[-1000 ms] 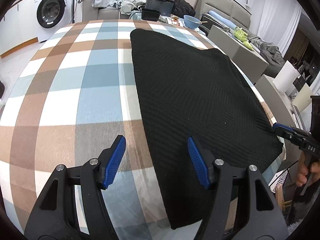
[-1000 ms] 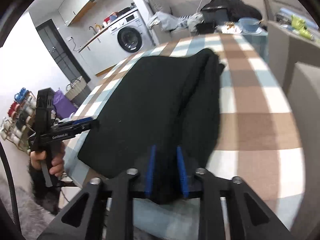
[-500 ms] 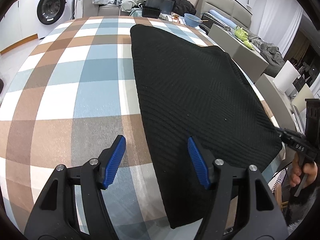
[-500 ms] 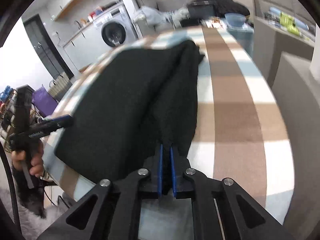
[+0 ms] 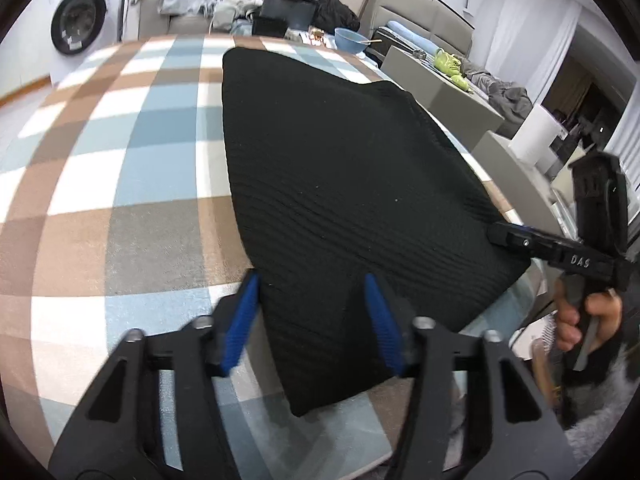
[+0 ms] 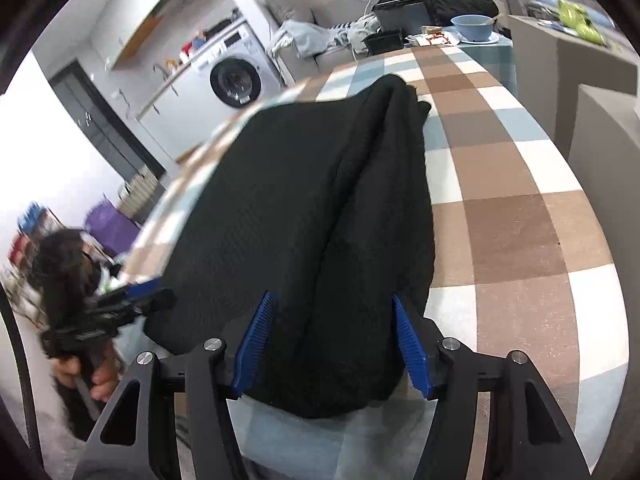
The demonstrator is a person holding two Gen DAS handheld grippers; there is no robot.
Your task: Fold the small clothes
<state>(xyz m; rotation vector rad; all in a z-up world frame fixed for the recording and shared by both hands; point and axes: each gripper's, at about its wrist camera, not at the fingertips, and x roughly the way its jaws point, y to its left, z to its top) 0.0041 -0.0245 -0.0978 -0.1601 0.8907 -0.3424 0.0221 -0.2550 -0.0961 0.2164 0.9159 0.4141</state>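
Mid-fold: right gripper [image 6: 334, 340] is opening, fingers spread off black knit garment [image 5: 340, 184]; left gripper [image 5: 310, 320] is closing astride its near edge, pads not yet pinching. Next prob. needs firm pinch, then lift over.

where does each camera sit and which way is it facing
Left wrist: on the left gripper, looking down along its closing fingers, which straddle the near corner of the black knit on the checked cloth; the right gripper and its hand show at right.
Right wrist: on the right gripper, its fingers opening around the knit's bunched edge; the left gripper shows at left.
Shared: knit, cloth, washing machine, blue bowl.
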